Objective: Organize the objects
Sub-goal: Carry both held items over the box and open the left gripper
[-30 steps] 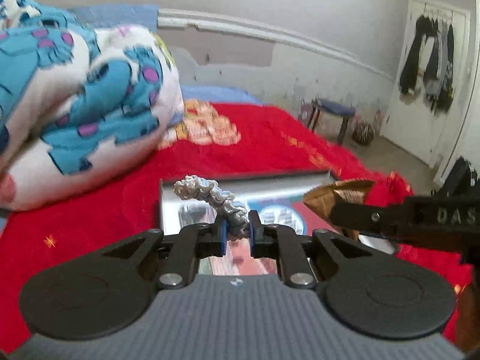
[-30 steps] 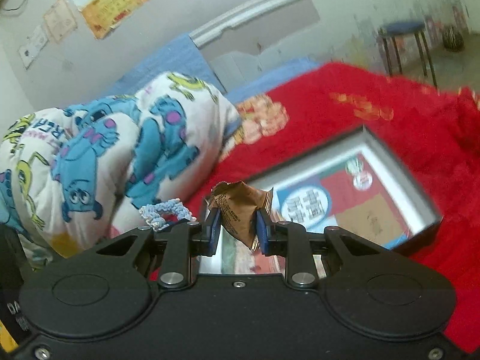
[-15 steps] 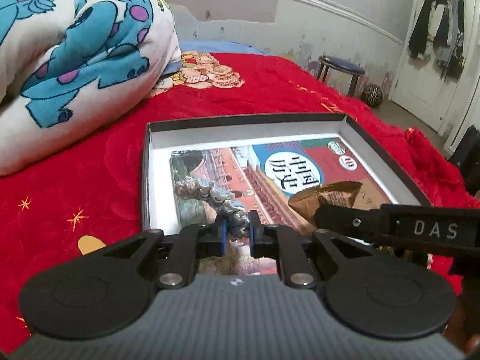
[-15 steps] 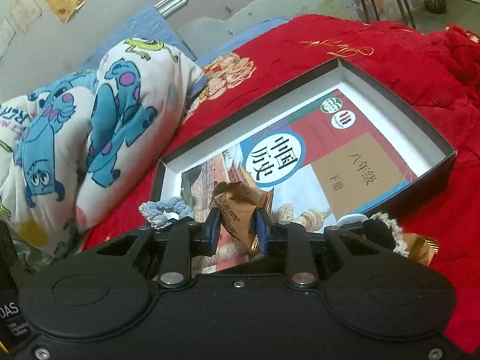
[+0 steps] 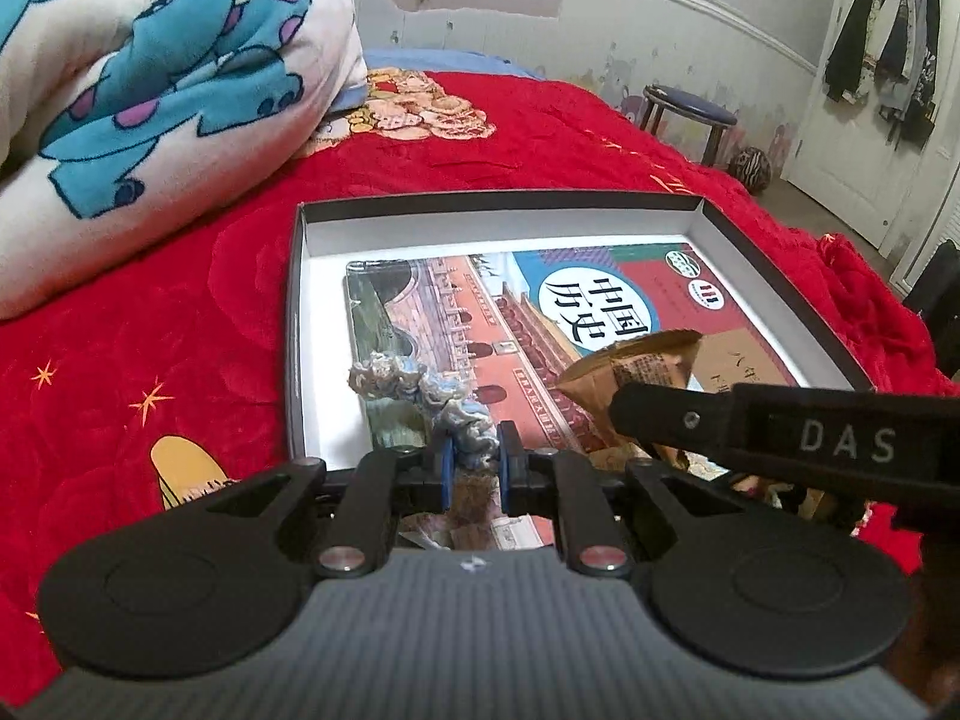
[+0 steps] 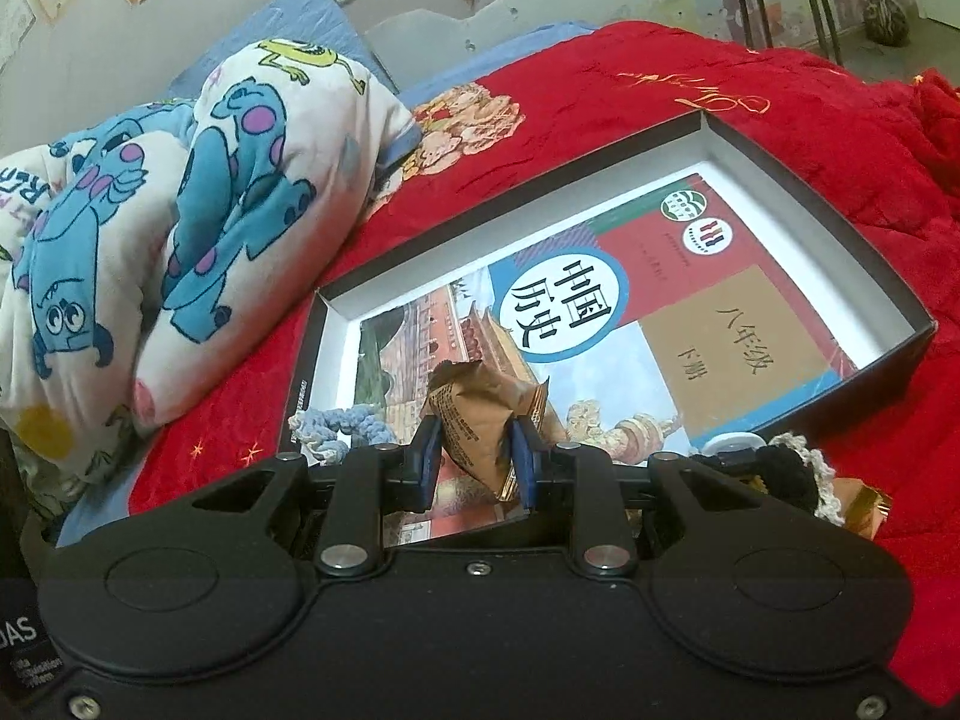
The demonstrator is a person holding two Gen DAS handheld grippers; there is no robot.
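Tool, left point(image 5: 471, 459): a pale blue-grey scrunchie point(image 5: 420, 387) is pinched between its blue pads and held over the near left part of a shallow black box point(image 5: 498, 201). Tool, right point(image 6: 474, 462): a brown snack packet point(image 6: 480, 414) is clamped between its pads above the same box. A history textbook point(image 6: 660, 312) is laid flat inside the box. The box is set on a red bedspread point(image 5: 150, 324); a cartoon-print quilt point(image 5: 150, 72) is heaped on the bed beyond it.
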